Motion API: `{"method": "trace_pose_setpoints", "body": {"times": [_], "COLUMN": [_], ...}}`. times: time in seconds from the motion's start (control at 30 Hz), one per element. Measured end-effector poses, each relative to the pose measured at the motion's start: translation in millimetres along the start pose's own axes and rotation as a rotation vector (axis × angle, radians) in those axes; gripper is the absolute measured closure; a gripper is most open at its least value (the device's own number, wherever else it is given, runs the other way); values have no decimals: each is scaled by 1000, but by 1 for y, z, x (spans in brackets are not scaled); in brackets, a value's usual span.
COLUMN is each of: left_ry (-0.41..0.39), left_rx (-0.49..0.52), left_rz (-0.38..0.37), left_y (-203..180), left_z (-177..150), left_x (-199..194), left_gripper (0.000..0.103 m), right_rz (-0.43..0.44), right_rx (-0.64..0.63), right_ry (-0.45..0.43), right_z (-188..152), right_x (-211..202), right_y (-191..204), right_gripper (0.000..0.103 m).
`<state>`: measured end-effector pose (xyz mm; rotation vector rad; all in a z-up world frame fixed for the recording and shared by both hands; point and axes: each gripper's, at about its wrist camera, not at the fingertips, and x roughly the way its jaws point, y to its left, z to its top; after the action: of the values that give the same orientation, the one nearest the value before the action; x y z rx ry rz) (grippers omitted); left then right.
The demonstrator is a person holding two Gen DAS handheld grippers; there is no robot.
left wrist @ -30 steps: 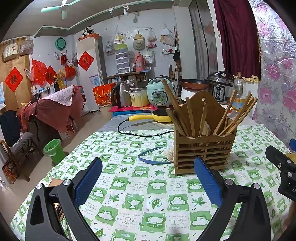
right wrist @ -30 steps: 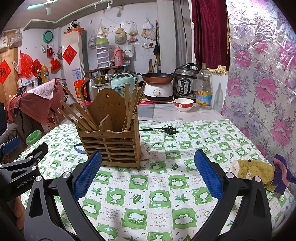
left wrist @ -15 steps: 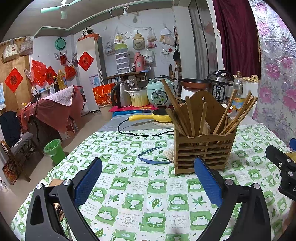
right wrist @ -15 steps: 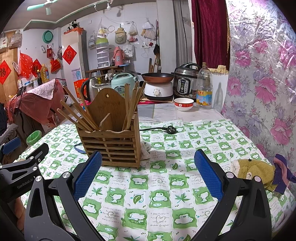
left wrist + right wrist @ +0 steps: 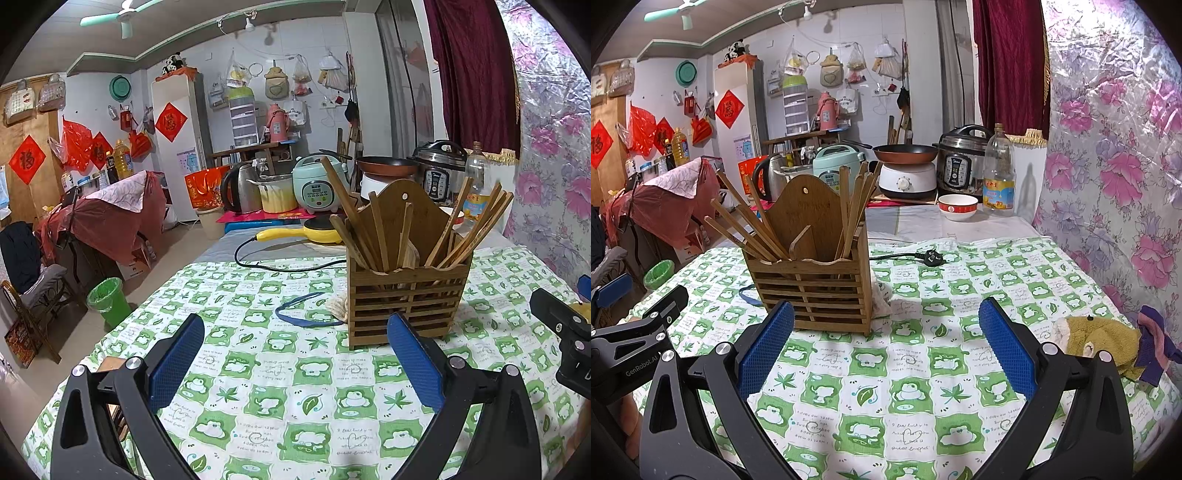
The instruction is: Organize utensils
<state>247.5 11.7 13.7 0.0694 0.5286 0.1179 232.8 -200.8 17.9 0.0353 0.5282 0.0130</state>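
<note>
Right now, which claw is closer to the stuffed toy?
The right claw. The stuffed toy lies just off its right side; the left claw sits further left, past the wooden holder.

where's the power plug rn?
Right wrist view: the power plug lies on the tablecloth, just right of and behind the wooden utensil holder.

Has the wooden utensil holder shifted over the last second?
No. The wooden utensil holder sits on the same tablecloth squares beside the blue band.
</note>
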Motion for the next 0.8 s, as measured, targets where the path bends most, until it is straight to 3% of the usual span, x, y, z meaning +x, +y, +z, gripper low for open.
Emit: {"method": "trace_pose_setpoints", "body": {"times": [0.8], "left_ry": [-14], "left_rx": [12], "left_rz": [2], "left_y": [1], "left_z": [1], "left_x": [-2], "left_gripper": [6], "right_rz": [1], "right_rx": [3], "right_ry": [0], "right_z": [0], "right_x": [1], "right_y": [-1], "right_gripper": [6]}}
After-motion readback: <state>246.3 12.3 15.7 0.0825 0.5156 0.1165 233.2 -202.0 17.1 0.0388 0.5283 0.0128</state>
